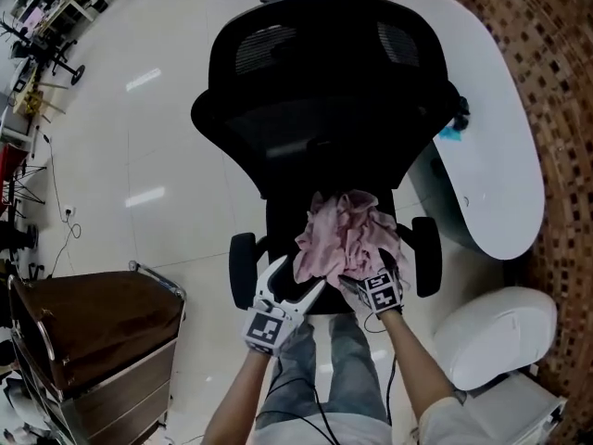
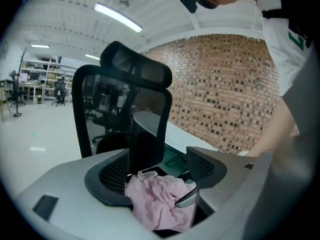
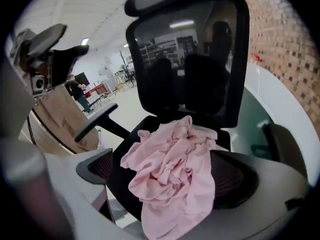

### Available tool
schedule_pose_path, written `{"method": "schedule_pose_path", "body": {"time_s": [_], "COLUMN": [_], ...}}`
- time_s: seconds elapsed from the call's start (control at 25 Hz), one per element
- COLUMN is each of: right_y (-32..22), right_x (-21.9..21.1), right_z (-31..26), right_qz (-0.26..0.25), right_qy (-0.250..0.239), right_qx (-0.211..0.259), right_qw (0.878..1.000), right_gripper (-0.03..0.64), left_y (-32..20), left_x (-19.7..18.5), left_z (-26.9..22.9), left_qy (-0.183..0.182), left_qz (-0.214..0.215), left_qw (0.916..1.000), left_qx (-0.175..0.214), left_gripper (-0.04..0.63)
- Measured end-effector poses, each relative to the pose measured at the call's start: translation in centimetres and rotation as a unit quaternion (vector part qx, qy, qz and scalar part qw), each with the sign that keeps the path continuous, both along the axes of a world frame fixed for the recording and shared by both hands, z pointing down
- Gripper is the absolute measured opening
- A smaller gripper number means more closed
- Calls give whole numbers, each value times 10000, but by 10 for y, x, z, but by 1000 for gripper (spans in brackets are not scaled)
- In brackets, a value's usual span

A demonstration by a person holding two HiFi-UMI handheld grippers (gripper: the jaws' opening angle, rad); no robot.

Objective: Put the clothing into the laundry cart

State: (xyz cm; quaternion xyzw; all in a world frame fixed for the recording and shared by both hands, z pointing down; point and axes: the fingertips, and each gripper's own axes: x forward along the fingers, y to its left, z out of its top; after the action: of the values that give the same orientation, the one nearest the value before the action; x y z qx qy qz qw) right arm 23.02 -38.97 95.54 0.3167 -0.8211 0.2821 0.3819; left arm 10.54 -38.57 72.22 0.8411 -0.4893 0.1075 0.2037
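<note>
Head view: black mesh-back office chair (image 1: 324, 109) stands in the middle of a glossy pale floor (image 1: 120, 156); the pink clothing (image 1: 345, 239) lies crumpled on its seat, toward the front edge, btw. the two armrests; both grippers are at that front edge, side by side, w/ the person's forearms coming up from the bottom of the frame.

Left gripper (image 1: 295, 281): white jaws stand apart, angled toward the near-left edge of the clothing; in the left gripper view the cloth sits low btw. the two jaws w/ clear gaps on both sides, so nothing is pinched; jaws open, not gripping.

Right gripper (image 1: 372, 281): its marker cube is just below the near-right edge of the clothing, jaw tips hidden under the cloth in the head view; in the right gripper view the jaws are spread wide w/ the cloth heaped btw. them; the fabric drapes against the right-hand jaw and hangs down in front, while the left-hand jaw is apart from it; open, no squeeze on the fabric.

Laundry cart (image 1: 157, 290): metal frame w/ a brown liner bag (image 1: 93, 323), at lower left of the head view, well apart from the chair and to the person's left; no clothing seen in it.

Right of the chair: curved white surface (image 1: 491, 156), close beside the chair's back and right armrest (image 1: 428, 253); brick wall (image 1: 556, 63) beyond it.
</note>
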Motion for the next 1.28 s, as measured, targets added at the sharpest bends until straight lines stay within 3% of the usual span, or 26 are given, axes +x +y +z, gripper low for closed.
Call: {"method": "schedule_pose_path", "body": {"time_s": [0.12, 0.28, 0.4, 0.48, 0.72, 0.92, 1.04, 1.16, 1.28], "right_y": [-7, -35, -29, -24, -34, -34, -39, -42, -42], "right_x": [4, -1, 8, 7, 12, 11, 6, 7, 7], "right_z": [50, 83, 127, 158, 190, 198, 197, 190, 184], "right_qz": [-30, -58, -106, -116, 53, -127, -193, -43, 137], "right_qy": [382, 901, 1512, 1655, 2148, 2367, 2234, 2096, 1686], "right_qx": [-549, -529, -1142, -1369, -1004, -1268, -1236, -1180, -1362], "right_qw": [9978, 9945, 9818, 9766, 9715, 9632, 9667, 9706, 9761], "right_gripper": [640, 640, 640, 640, 640, 637, 575, 381, 283], "left_y": [-3, -4, -5, -8, -21, -26, -26, -20, -16], "left_x": [0, -2, -6, -9, -13, -17, -18, -18, -17], "left_z": [18, 35, 50, 62, 83, 84, 86, 89, 83], "left_qy": [23, 57, 38, 19, -57, -56, -75, -120, -117], "left_qz": [65, 111, -19, -65, 69, 82, 61, 99, 100], "left_qw": [10000, 9998, 9998, 9995, 9993, 9994, 9994, 9992, 9991], "left_qx": [-61, -121, -215, -315, -364, -325, -326, -378, -393], "left_gripper": [347, 347, 347, 347, 345, 345, 344, 342, 342]}}
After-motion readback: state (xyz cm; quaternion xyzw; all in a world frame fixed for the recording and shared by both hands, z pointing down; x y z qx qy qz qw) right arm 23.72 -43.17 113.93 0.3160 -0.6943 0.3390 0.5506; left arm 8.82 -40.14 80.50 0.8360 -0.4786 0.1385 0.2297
